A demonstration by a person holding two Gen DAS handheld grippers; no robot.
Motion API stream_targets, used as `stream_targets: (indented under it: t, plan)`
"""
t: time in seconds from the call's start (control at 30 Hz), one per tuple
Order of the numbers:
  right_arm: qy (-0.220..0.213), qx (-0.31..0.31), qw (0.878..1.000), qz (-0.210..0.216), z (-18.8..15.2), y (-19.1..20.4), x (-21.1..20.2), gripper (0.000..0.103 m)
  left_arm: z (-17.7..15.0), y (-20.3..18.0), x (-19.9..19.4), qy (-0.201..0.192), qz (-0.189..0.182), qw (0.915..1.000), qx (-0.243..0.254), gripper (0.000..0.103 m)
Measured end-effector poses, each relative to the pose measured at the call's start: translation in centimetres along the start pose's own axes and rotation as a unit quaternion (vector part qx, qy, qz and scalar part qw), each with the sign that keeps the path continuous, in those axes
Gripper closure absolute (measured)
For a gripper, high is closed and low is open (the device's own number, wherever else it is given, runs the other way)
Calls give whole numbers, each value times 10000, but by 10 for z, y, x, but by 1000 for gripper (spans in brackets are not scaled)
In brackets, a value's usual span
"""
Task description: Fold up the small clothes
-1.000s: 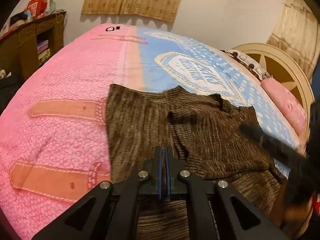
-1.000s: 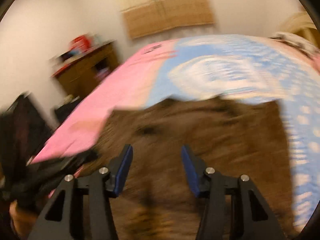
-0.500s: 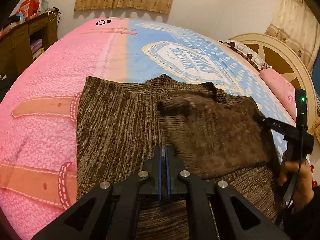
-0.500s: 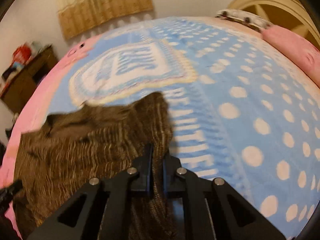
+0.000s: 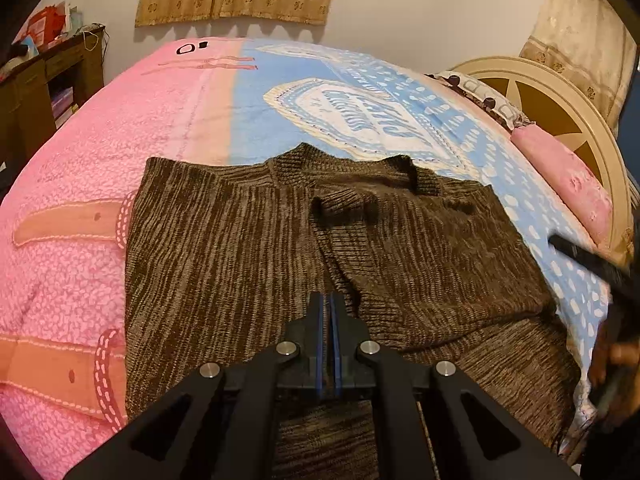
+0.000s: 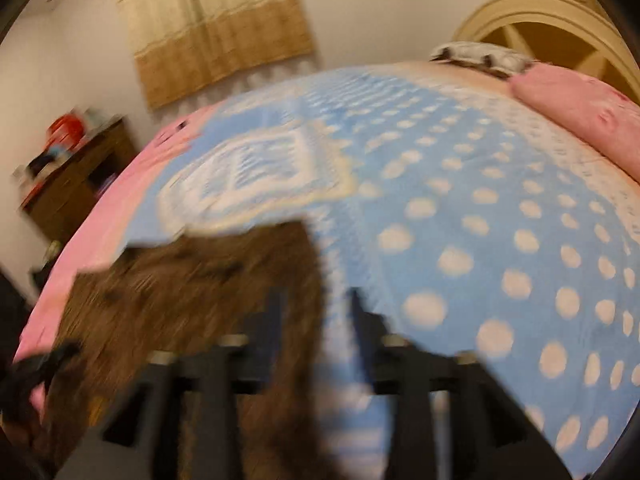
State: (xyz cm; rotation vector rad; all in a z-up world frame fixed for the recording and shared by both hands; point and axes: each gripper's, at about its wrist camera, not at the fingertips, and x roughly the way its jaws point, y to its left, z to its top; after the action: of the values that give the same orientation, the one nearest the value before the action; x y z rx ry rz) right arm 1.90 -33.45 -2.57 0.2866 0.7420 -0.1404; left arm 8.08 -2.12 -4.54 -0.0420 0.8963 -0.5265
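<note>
- We see the brown sweater (image 5: pixel 248 248) spread on the bed's blanket (image 5: pixel 120 128), straddling its pink and blue halves, with its right side folded over toward the middle.
- Our left tongs (image 5: pixel 328 312) are pressed closed just above the near edge of that fold; we cannot tell if they pinch any knit.
- Our right tongs (image 6: pixel 316 312) stand parted in a blurred view, over the sweater's right edge (image 6: pixel 168 300) and the dotted blue blanket (image 6: pixel 460 240).
- A pink pillow (image 5: pixel 568 176) lies far right by the headboard (image 5: pixel 568 92).

Both wrist views low, close over bed (image 5: pixel 192 128), facing curtained wall, sharing brown sweater (image 5: pixel 248 248), right view blurred
</note>
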Motion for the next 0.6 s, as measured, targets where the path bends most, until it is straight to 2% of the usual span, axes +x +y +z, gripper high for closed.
stream_targets:
  t: [0.07,0.13,0.17,0.2,0.27,0.3,0.37,0.43,0.5,0.57,0.6]
  plan:
    - [136,-199,9995,-188,-17,6,1,28,-1,-3,0,-3,-25,10000,5,100]
    - [547,-369,9971,-389,-35,4,12,56,-2,-7,2,52,-38,10000,30,100]
    - [755,-266,9965,-257,-42,-2,20,84,-3,-10,4,85,-38,9999,51,100]
    - [601,-170,9980,-131,-45,-5,14,86,-5,-12,5,121,-27,9999,95,100]
    - [686,-162,9973,-191,-44,-10,10,85,-9,-16,6,207,84,9994,248,100]
    - [739,-132,9968,-265,-43,-11,7,80,-12,-16,6,227,119,9992,316,100]
    - [740,-97,9968,-280,-37,-12,4,77,-12,-14,3,174,161,9992,323,100]
    - [406,11,9991,-137,-24,-13,-8,77,-6,-12,2,84,79,9996,247,100]
    - [65,-133,9999,32,0,-3,-11,78,5,-15,3,27,20,9997,221,100]
    - [82,-305,9994,170,19,9,5,83,18,-22,6,-48,-18,9997,218,100]
    - [239,-333,9989,224,28,14,22,87,23,-25,9,-82,-43,9998,196,100]
